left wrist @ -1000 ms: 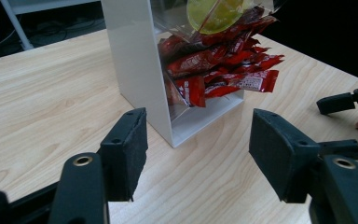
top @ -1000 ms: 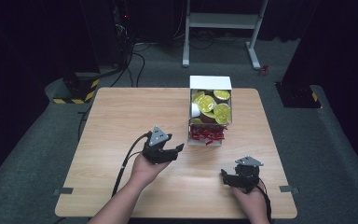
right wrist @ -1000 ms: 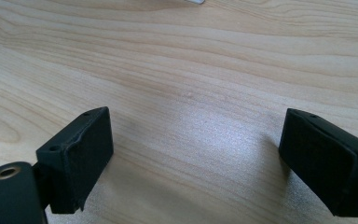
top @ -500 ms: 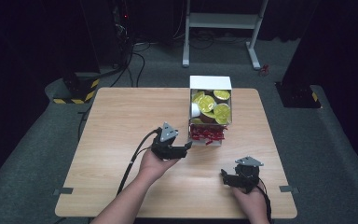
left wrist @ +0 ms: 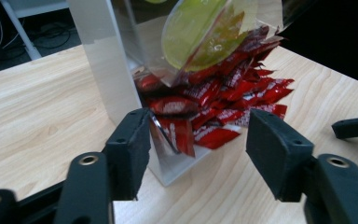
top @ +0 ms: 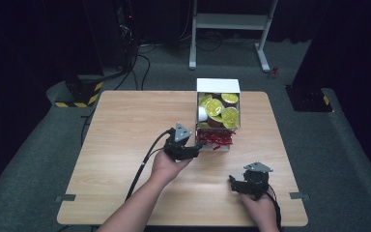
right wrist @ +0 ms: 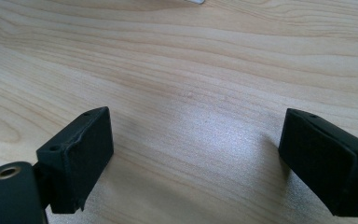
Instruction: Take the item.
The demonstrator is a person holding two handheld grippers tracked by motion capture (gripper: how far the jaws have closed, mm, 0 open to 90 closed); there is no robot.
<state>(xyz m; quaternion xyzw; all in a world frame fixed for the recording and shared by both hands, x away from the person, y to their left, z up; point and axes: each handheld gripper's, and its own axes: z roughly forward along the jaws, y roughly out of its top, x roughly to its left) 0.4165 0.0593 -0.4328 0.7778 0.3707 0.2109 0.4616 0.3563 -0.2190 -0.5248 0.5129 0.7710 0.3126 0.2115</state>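
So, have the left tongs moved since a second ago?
Yes: the left tongs moved right, toward the box, jaws just closing around red packets.

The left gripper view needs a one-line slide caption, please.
Open left claw reaches toward red candy wrappers in a clear box.

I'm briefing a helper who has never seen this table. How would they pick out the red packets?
Start at the wooden table and find the clear box near its far right side. Inside, the red packets lie heaped at the bottom, at the end nearest the left tongs. Unlike the round, yellow-lidded cups piled above them, they are flat, glossy red wrappers with white print.
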